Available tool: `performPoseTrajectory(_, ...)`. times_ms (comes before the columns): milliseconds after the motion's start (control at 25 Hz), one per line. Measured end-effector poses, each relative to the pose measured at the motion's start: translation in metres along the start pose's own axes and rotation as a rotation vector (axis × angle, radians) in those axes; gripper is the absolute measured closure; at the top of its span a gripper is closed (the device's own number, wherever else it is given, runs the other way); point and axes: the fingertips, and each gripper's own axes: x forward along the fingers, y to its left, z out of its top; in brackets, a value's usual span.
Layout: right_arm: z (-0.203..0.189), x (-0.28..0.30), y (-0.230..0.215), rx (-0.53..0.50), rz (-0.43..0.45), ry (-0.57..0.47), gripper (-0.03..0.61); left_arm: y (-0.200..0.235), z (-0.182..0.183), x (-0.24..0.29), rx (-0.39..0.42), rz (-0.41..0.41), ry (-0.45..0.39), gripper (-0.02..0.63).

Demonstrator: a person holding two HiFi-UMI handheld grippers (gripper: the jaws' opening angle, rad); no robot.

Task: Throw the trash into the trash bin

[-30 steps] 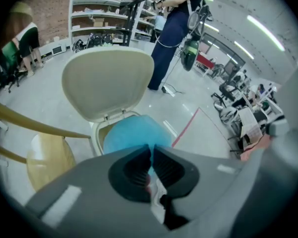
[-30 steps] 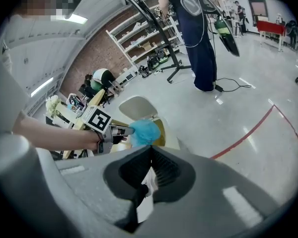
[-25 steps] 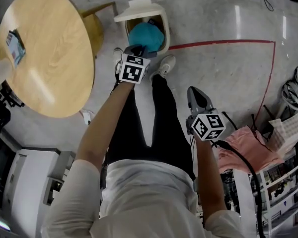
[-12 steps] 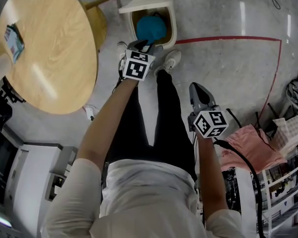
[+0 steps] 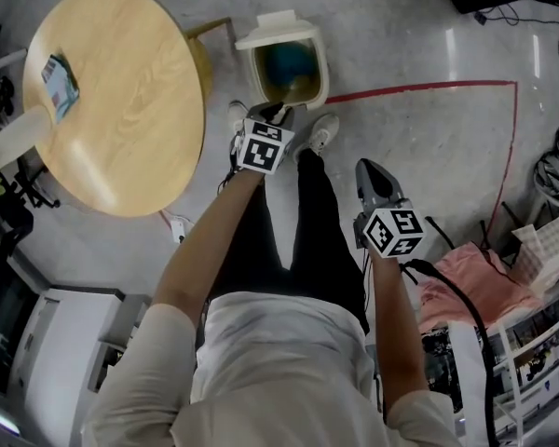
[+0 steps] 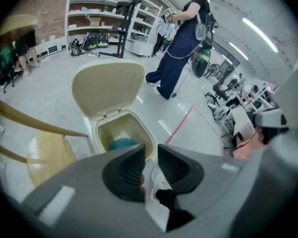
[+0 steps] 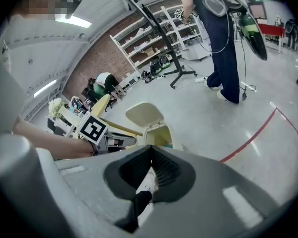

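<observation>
The cream trash bin (image 5: 309, 56) stands on the floor with its lid (image 5: 268, 28) flipped open. A teal piece of trash (image 5: 288, 61) lies inside it, also visible in the left gripper view as teal trash (image 6: 122, 144) in the bin (image 6: 139, 130). My left gripper (image 5: 276, 113) hovers just short of the bin's near rim. Its jaws (image 6: 150, 152) stand apart with nothing between them, and they have just been closing a little. My right gripper (image 5: 370, 168) hangs lower right, away from the bin, its jaws (image 7: 150, 148) shut on nothing.
A round wooden table (image 5: 121, 101) with a small packet (image 5: 60, 74) stands left of the bin. My shoes (image 5: 320, 133) are beside the bin's front. A red floor line (image 5: 429, 88) runs right. Pink cloth (image 5: 470, 282) and clutter lie at the right. A person (image 6: 181, 38) stands beyond the bin.
The teal trash, held at the bin's mouth by the left gripper, has dropped inside. The left jaws have come apart and that gripper has lifted a little.
</observation>
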Motion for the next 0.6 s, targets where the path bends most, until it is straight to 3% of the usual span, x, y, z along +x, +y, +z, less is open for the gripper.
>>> performPoseTrajectory(600, 0.033, -0.054, 0.026, -0.045, -0.007, -0.046, 0.577, -0.031, 0.039, -0.082, 0.036, 0.005, -0.034, 0.574)
